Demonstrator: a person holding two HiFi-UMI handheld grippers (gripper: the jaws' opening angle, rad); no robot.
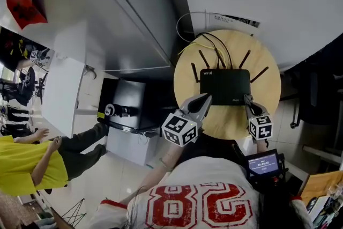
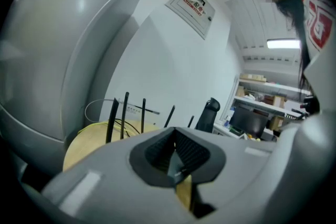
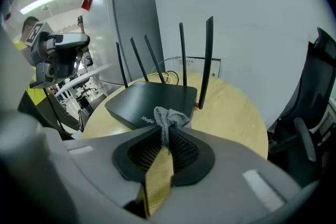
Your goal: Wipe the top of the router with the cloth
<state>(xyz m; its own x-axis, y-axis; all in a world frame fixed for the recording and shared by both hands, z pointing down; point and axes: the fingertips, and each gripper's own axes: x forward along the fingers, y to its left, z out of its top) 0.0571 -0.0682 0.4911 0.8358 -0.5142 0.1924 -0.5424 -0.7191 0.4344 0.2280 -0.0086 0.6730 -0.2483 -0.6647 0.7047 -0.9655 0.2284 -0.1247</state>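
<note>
White shirt (image 1: 199, 175), red numerals (image 1: 199, 206).

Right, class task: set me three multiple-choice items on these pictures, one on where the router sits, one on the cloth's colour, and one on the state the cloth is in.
1. Where is the router?
A on the floor
B on the round wooden table
C on a shelf

2. What colour is the cloth?
A grey
B red
C yellow

3. What state is the cloth in?
A lying loose on the floor
B draped over an antenna
C clamped in the right gripper

Answers:
1 B, the head view shows the black router lying on the tabletop.
2 A, the right gripper view shows it as grey.
3 C, the jaws are shut on it, with a bunch sticking out.
</note>
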